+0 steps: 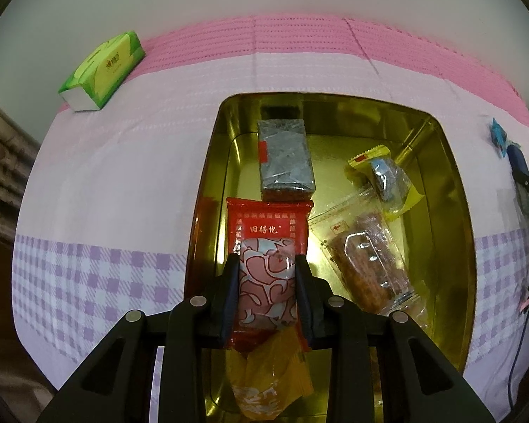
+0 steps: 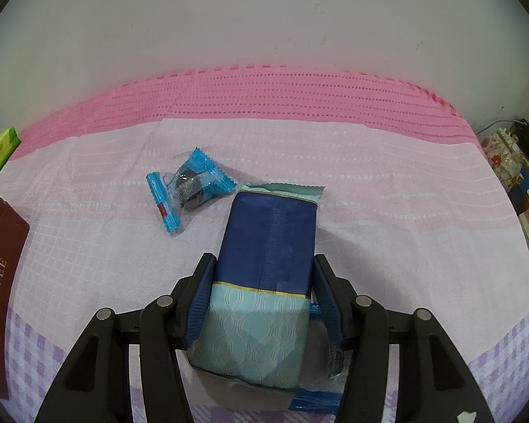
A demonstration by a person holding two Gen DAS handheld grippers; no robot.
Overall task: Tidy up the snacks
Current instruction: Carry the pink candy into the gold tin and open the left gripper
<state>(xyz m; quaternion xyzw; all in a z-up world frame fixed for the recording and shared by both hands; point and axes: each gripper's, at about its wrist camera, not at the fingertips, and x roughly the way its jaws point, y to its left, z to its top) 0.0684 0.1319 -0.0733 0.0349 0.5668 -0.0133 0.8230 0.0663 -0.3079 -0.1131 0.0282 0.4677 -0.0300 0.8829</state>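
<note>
Left tool (image 1: 267,264) grips the red packet (image 1: 269,232) across its width, held over the gold tin (image 1: 208,162), apparently to set it beside the snacks already inside. Right tool (image 2: 261,282) straddles the blue packet (image 2: 268,243) lying on the cloth (image 2: 405,211); the left pad touches, the right stands just clear. A small blue sweet (image 2: 187,190) lies near.

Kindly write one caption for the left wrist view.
Left gripper holds red snack packet over the gold tin.
</note>
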